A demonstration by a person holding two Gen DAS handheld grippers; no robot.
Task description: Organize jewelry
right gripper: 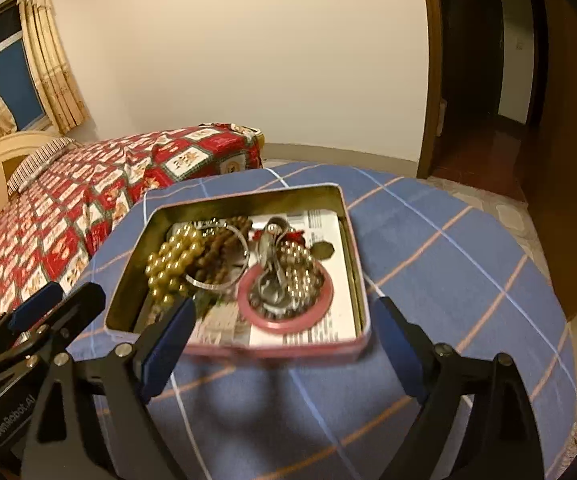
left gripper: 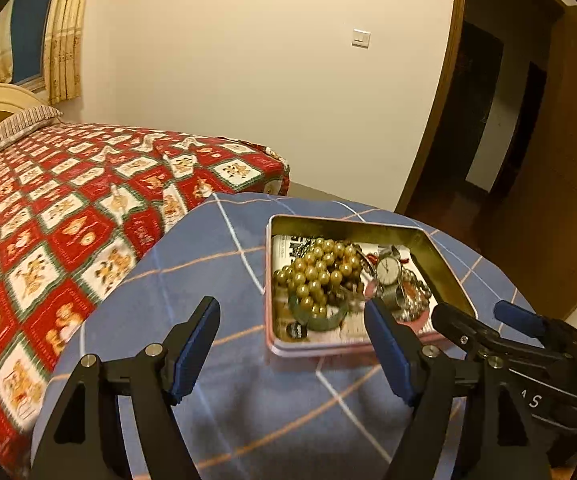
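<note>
both grippers wide open over the jewelry tin, nothing held

left wrist view: my left gripper (left gripper: 292, 312) has its jaws spread wide, blue pads facing each other, nothing between them but blue plaid tablecloth (left gripper: 216, 248). the pink tin (left gripper: 352, 346) sits open on the cloth ahead, a bit right of centre, and my right finger overlaps its near edge in the picture; can't tell if it touches. inside the tin: a pile of gold pearl beads (left gripper: 320, 272) on the left, a green bangle (left gripper: 320, 320) under them toward the near side, a silver wristwatch (left gripper: 388, 272) to the right lying across a pink ring-shaped bangle (left gripper: 372, 292). printed paper (left gripper: 288, 248) lines the bottom. right gripper (left gripper: 484, 316) shows at the right edge, just beside the tin's right corner, jaws apart, empty. bed with red patchwork quilt (left gripper: 68, 208) sits behind the table on the left.

right wrist view: my right gripper (right gripper: 284, 316) is also open very wide, the gap about as broad as the tin, no object pinched. the pink tin (right gripper: 288, 350) is straight ahead between the fingers' line, near edge blurred. gold pearl beads (right gripper: 172, 260) left, brown bead string (right gripper: 216, 252) beside them with a thin silver bangle (right gripper: 228, 280) over it, pink bangle (right gripper: 284, 320) at right ringing a heap of dark metallic beads (right gripper: 300, 264) and the watch (right gripper: 268, 248). left gripper (right gripper: 60, 300) sits at the left edge, just off the tin's left corner, jaws parted.
</note>
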